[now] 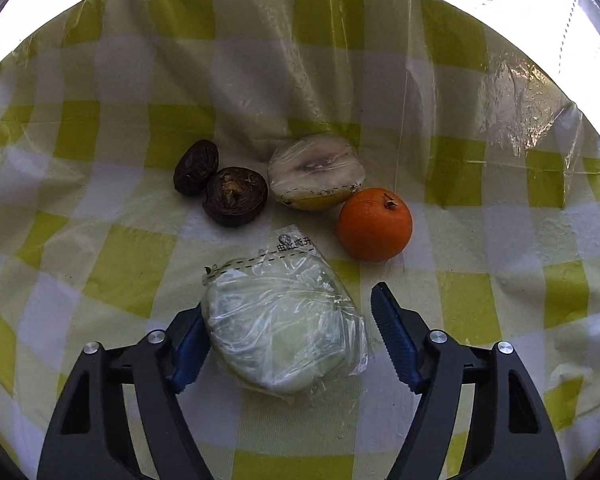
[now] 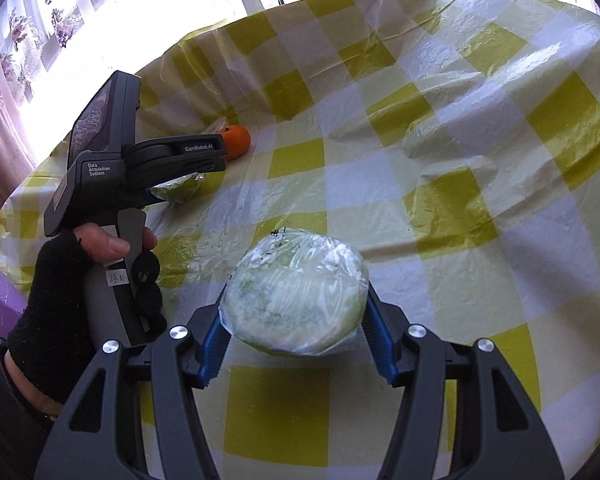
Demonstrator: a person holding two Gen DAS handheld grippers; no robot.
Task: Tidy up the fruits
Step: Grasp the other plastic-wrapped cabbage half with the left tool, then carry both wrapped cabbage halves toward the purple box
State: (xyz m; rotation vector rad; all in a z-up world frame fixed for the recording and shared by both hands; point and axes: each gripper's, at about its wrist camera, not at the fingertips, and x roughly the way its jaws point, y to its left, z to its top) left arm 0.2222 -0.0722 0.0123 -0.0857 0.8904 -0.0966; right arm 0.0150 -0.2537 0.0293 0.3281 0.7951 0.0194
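Note:
On the yellow-and-white checked tablecloth (image 1: 112, 264) lie two dark brown round fruits (image 1: 196, 166) (image 1: 235, 196), a plastic-wrapped cut fruit with yellow skin (image 1: 316, 172) and an orange (image 1: 374, 224). A wrapped pale green half fruit (image 1: 284, 332) rests between the fingers of my left gripper (image 1: 288, 308). The left pad touches it and the right pad stands a little apart, so the gripper is open. In the right wrist view my right gripper (image 2: 296, 320) is shut on a second wrapped pale green half (image 2: 296, 296), held just above the cloth. The left gripper (image 2: 184, 184) and orange (image 2: 238, 142) show at the left.
A loose clear plastic sheet (image 1: 332, 40) covers the cloth and is wrinkled at the back. The table's far edge meets a bright window with flowered curtains (image 2: 40, 20). A hand in a black fingerless glove (image 2: 60, 280) holds the left gripper. A purple box (image 2: 0, 304) sits beyond the left edge.

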